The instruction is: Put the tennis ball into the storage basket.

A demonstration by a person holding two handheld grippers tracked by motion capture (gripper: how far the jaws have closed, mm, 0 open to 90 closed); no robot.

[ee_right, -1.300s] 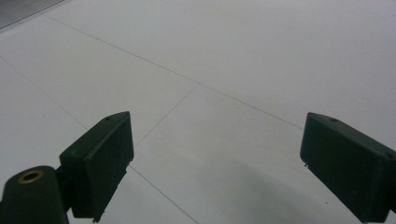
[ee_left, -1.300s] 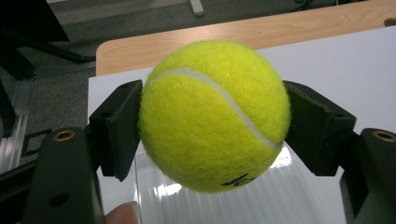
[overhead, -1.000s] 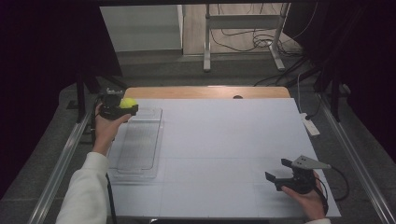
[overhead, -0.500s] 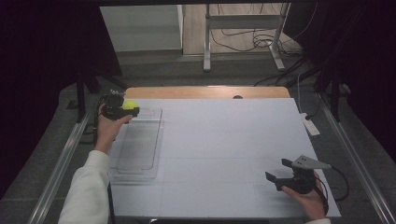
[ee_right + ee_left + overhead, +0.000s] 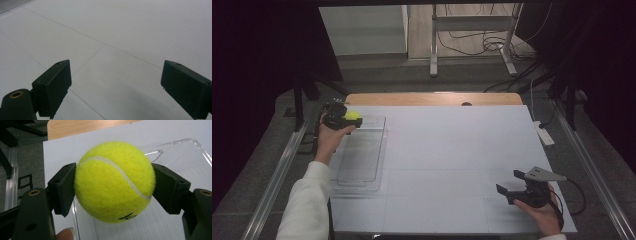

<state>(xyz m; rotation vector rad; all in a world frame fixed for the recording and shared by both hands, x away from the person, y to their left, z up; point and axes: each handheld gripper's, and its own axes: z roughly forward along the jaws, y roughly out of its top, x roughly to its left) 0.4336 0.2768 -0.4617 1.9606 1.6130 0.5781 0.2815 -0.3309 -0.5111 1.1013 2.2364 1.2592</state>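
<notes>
Table (image 5: pixel 452 150): white top seamed by thin lines, with a wooden strip along its far edge; it carries everything named below.
Clear tray (image 5: pixel 362 155): a transparent plastic bin along the table's left side, long axis running away from the person. In the left gripper view its rim and a moulded handle slot show behind and under the ball.
Left gripper (image 5: pixel 343 120): held in the person's left hand over the far end of the tray. Its 2 black jaws are clamped on the tennis ball, 1 pad on each side.
Right gripper (image 5: pixel 517 184): near the table's front right corner, well apart from the tray. Its 2 jaws stand wide apart with bare table between them; whether it rests on the surface or hangs just above, I cannot tell.
Tennis ball (image 5: pixel 113 181): bright yellow-green felt with a white curved seam and dark lettering low on its face, pinched between the left jaws above the tray's far end, clear of the tray floor.
</notes>
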